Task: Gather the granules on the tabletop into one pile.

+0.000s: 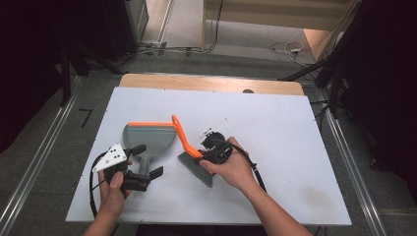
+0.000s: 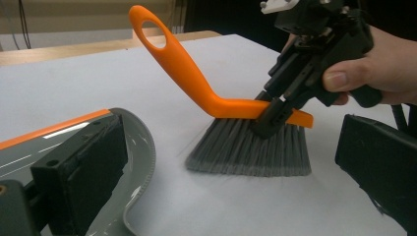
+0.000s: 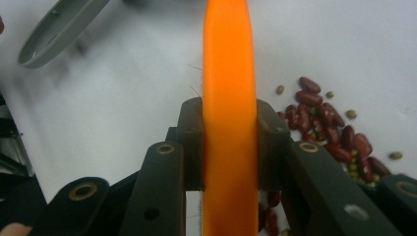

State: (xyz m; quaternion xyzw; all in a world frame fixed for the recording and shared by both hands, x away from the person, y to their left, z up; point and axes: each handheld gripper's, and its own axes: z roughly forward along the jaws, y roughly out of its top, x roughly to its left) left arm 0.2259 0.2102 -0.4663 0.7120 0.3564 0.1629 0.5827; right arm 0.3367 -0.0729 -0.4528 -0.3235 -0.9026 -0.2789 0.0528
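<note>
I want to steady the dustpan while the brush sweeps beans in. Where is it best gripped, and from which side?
Grip the dustpan by its grey handle, coming in from the near edge. The handle points toward the person and the orange lip faces away, so the mouth stays free. The left hand-held gripper already straddles it, jaws open.

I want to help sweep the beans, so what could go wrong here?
The brush is pinched only on its thin orange bar by the right gripper, so it might twist. The small beans could roll away. The dustpan sits between the left gripper's open jaws, so it might slide.
</note>
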